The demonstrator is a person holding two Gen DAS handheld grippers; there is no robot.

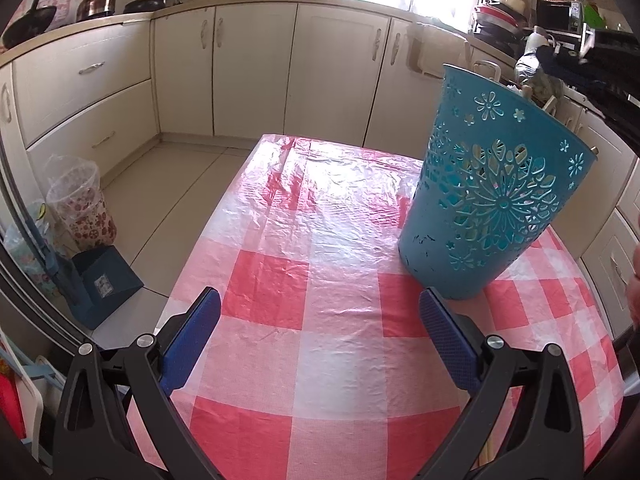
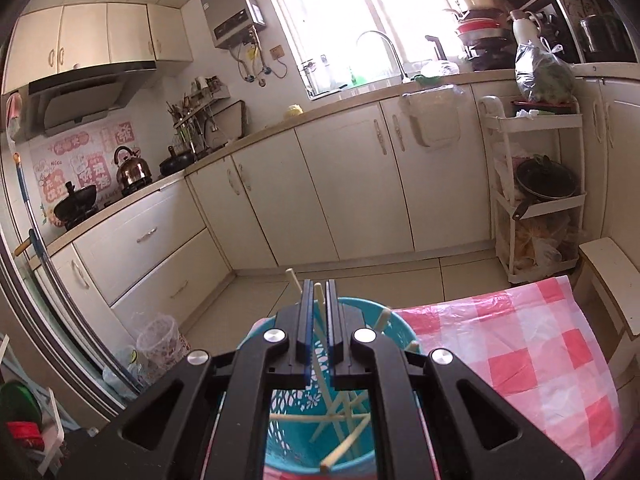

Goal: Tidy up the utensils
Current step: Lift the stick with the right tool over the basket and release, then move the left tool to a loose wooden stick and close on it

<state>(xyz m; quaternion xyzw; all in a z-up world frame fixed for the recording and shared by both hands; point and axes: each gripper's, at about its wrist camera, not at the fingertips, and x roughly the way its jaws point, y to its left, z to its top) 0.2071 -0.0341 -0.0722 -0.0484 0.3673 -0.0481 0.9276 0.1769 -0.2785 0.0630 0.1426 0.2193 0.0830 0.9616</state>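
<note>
A blue plastic basket (image 1: pixel 492 200) stands on a table draped in a red-and-white checked cloth (image 1: pixel 320 280) under a thin, crinkled clear plastic sheet that catches the window glare. The basket is a tapered bucket shape, wider at the rim, its wall pierced with flower and snowflake cut-outs and scuffed with dark marks near the base. In the left wrist view it sits ahead and to the right of the left gripper (image 1: pixel 320 312), whose blue textured pads are spread wide with only bare cloth between them; the right pad's tip lies just beside the basket's foot. From the right wrist view the right gripper (image 2: pixel 319 296) hangs above the basket's open mouth, its jaws drawn nearly together around a pale chopstick (image 2: pixel 319 292) — whether the pads actually press it cannot be told from this angle. More chopsticks (image 2: pixel 340 424), light wood-coloured and slender, lie crossed and leaning inside the basket, a few ends poking above the rim. Around the table: cream cabinets (image 2: pixel 340 184) with curved handles run along two walls, a metal kettle (image 2: pixel 132 168) and a black wok (image 2: pixel 76 200) sit on the hob, and a white tiered cart (image 2: pixel 536 192) holding a pan stands by the far corner. On the floor to the left stands a lined floral bin (image 1: pixel 80 204) — beside it, a dark blue dustpan (image 1: pixel 104 280).
</note>
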